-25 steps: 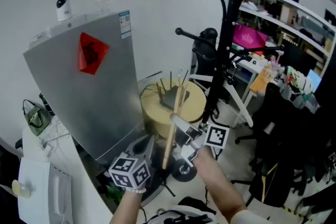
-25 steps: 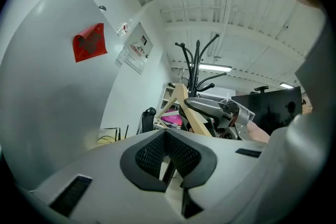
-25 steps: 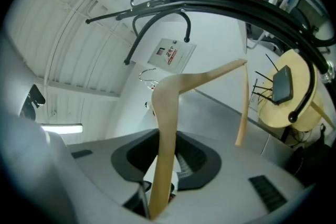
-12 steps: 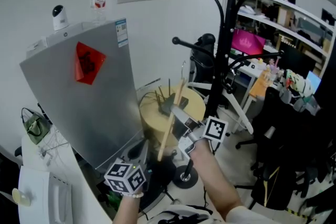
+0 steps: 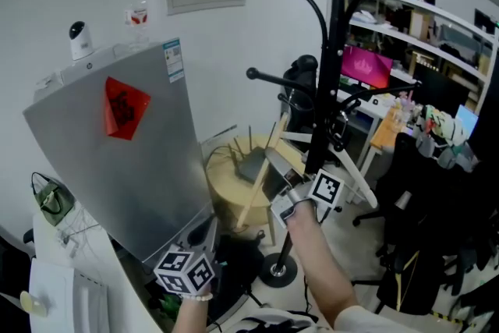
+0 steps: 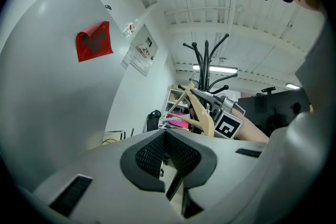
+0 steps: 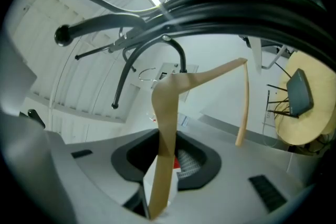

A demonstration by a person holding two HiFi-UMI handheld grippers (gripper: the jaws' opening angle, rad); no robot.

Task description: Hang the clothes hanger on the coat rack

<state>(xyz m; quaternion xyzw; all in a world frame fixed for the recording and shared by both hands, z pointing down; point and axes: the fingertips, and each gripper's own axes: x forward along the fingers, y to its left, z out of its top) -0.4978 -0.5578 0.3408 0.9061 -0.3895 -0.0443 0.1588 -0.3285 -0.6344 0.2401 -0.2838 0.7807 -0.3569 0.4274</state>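
Clamping one flat arm of the clothes hanger (image 7: 169,107), the right gripper (image 7: 167,155) has its jaws partly apart, pressed on the wood that runs up between them. The hanger is pale bare wood: a broad arm bent at the shoulder, a second arm slanting away, a thin rod dropping from its far end, and a fine wire hook on top. It is held tilted just beside the coat rack (image 5: 333,51), a black pole with curved, knob-tipped arms. The hook lies below those arms; whether it touches one cannot be told. Farther from the rack, the left gripper (image 6: 167,136) holds nothing, its jaws together.
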